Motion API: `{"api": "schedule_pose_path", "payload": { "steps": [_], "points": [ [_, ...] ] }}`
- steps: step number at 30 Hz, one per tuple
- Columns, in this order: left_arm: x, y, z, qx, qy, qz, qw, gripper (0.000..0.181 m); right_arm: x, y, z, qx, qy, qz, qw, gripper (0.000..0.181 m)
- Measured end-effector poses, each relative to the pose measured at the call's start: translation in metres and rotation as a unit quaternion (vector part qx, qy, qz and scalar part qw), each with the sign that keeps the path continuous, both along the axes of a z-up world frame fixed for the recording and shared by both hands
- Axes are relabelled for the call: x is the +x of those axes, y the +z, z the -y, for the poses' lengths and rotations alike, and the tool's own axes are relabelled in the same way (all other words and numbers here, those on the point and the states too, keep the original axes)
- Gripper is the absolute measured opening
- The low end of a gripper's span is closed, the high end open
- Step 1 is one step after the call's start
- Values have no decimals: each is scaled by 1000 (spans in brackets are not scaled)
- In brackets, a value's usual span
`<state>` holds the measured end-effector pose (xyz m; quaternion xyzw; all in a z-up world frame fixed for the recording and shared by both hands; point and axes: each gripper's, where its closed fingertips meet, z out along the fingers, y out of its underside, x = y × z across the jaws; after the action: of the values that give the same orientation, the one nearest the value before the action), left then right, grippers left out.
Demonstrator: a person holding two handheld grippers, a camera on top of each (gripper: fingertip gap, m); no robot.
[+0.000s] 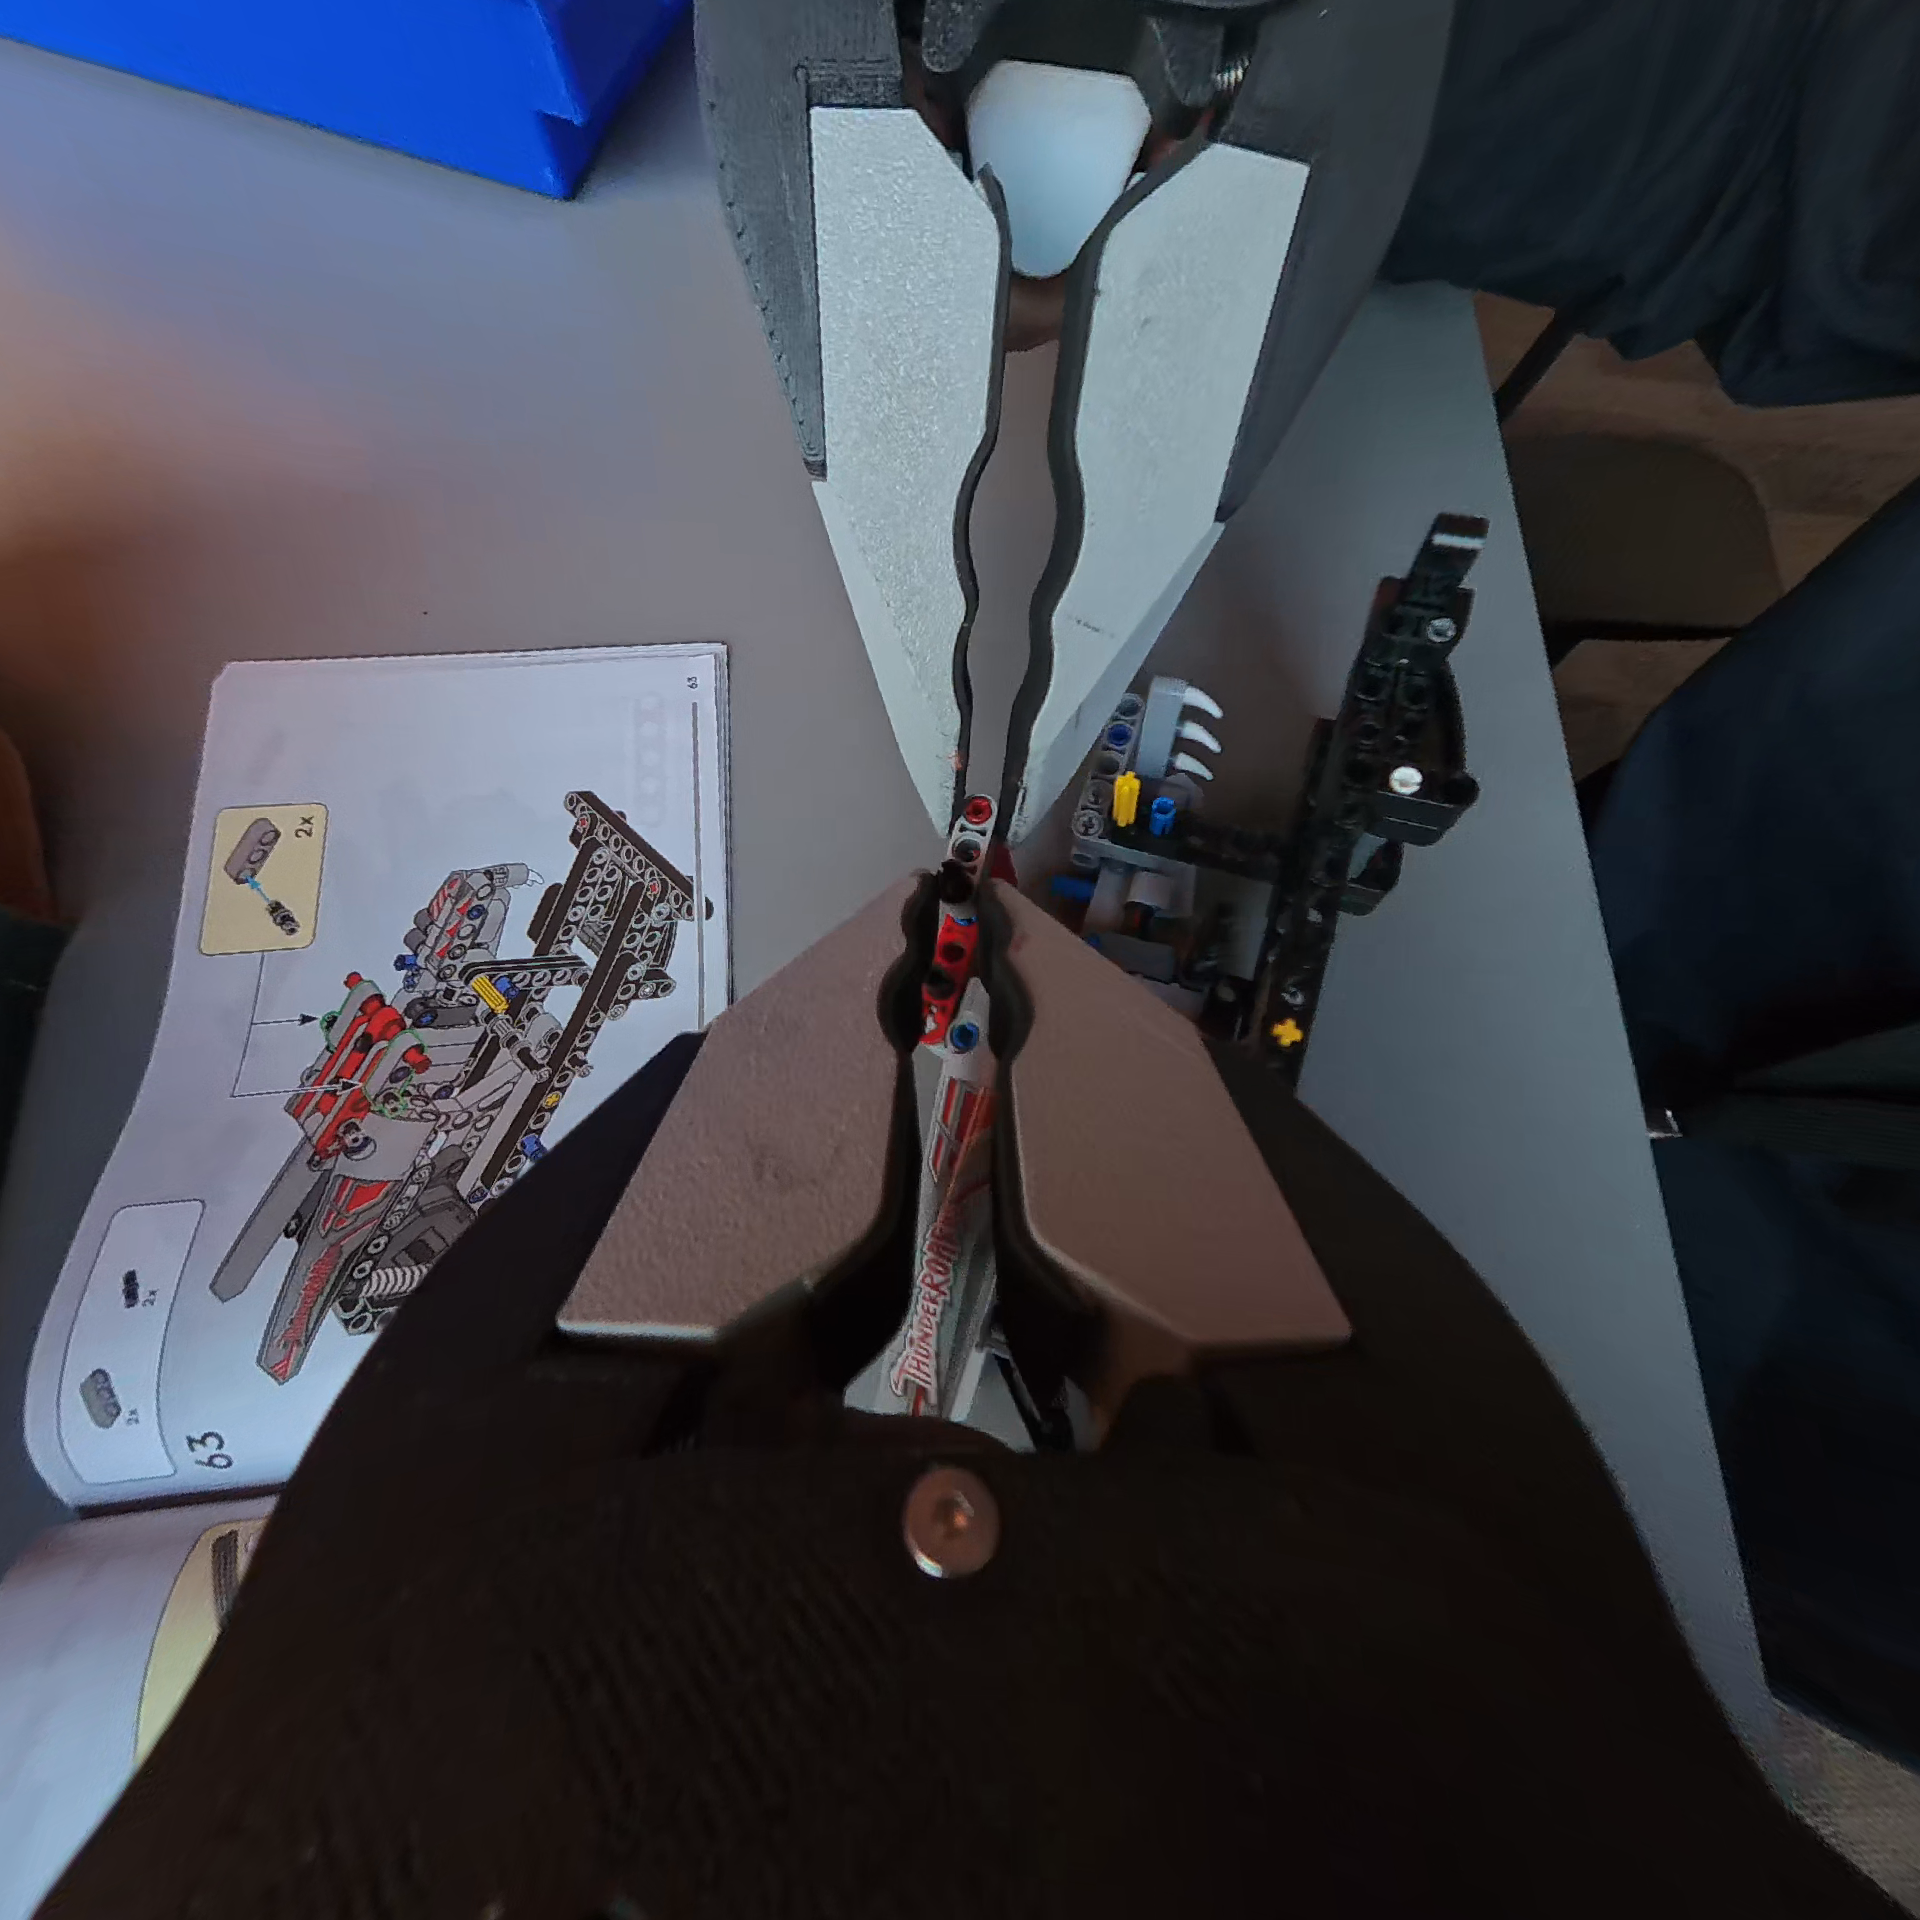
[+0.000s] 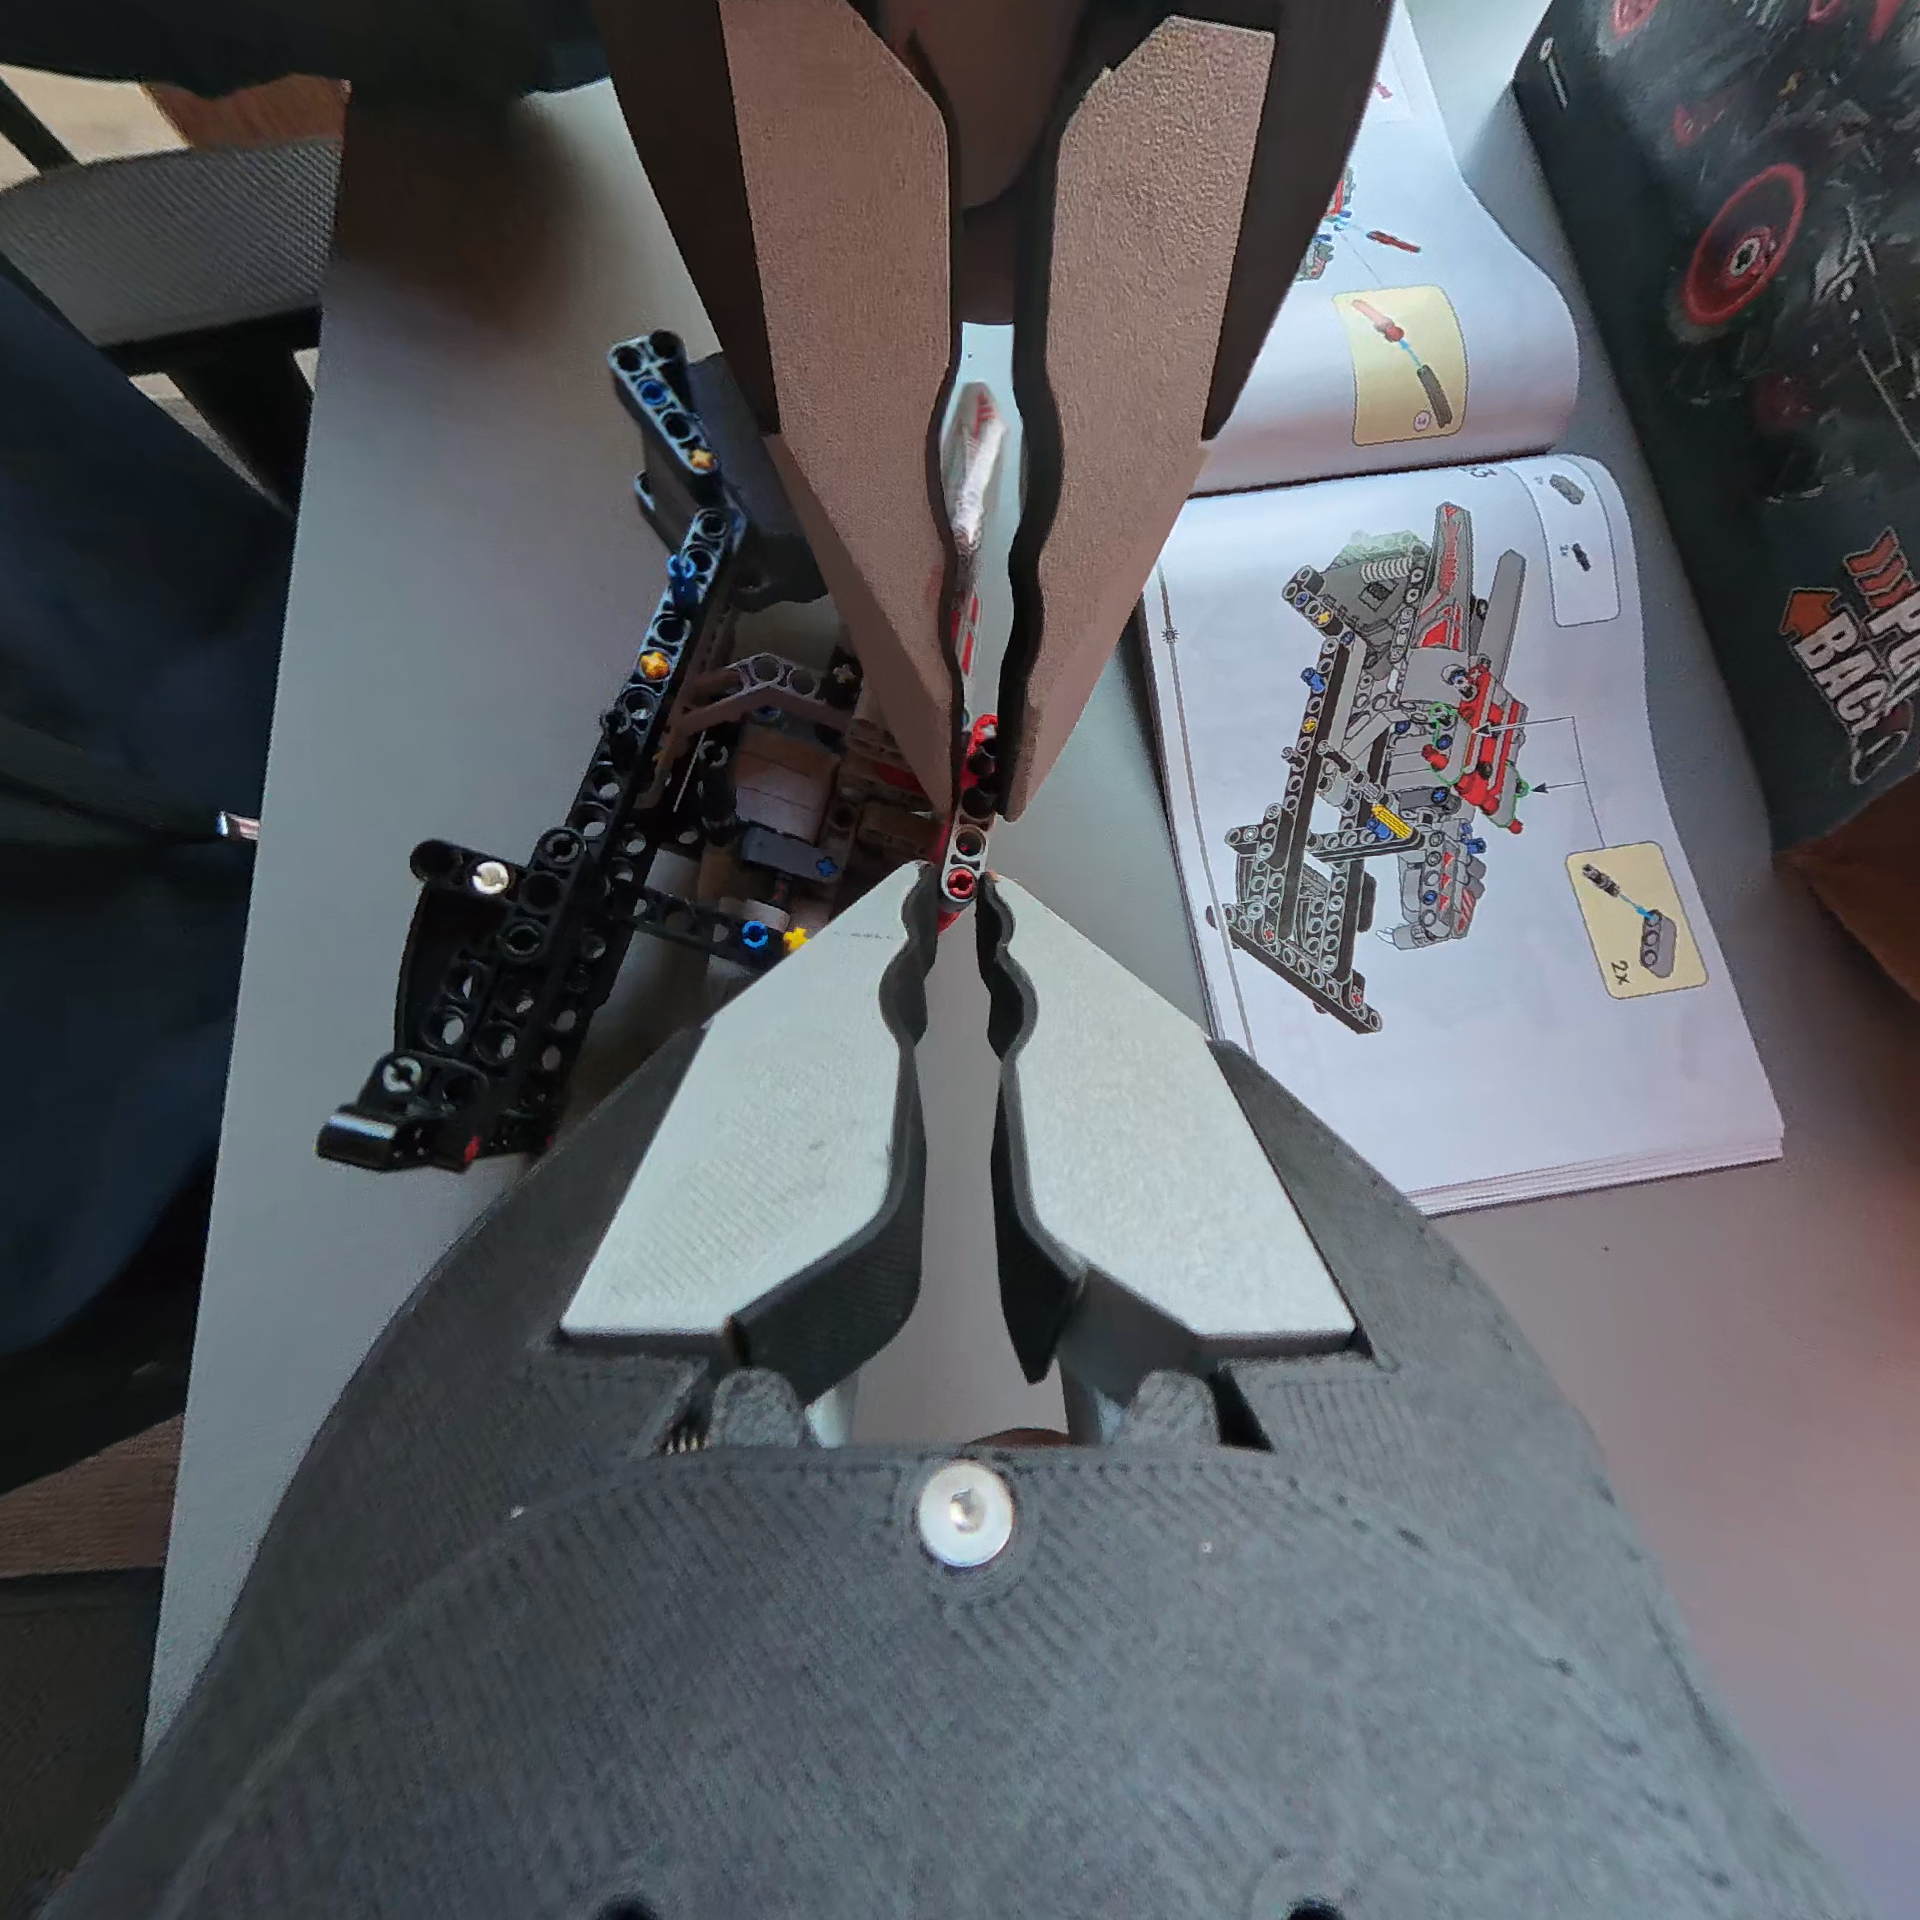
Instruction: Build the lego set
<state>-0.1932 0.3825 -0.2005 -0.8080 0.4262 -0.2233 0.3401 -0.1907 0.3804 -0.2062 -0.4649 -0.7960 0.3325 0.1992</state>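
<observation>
The half-built lego model, a black beam frame, stands on the grey table. My left gripper, black with brown pads, is shut on the model's red and white stickered side panel. My right gripper, grey with pale pads, comes from the opposite side and pinches a small grey beam with a red pin at the panel's red end. The two grippers meet tip to tip; the right one shows at the top of the left wrist view, the left one at the top of the right wrist view.
The open instruction booklet lies beside the model. A blue box sits at the far left corner. The dark lego set box stands beyond the booklet. A person in dark clothing is at the table's edge. Left and right tips are no more than a few centimetres apart.
</observation>
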Motion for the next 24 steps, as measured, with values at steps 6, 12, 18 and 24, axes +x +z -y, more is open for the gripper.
{"api": "schedule_pose_path", "payload": {
  "steps": [6, 12, 18, 24],
  "points": [
    [0, -2, 0, -6, -26, -9, 1000, 4, 1, -1, 1, 5, 3, -4, 1000, 5],
    [6, -18, 8, -38, -61, -41, 997, 3, 11, -21, 9, 13, 33, 42, 998, 6],
    [-5, -5, -5, 24, -23, -69, 997, 0, 7, 6, 17, -11, 33, -9, 999, 5],
    [-23, 34, -8, 50, 33, -7, 998, 0, 5, 2, 10, 11, 19, -19, 1000, 5]
  ]
}}
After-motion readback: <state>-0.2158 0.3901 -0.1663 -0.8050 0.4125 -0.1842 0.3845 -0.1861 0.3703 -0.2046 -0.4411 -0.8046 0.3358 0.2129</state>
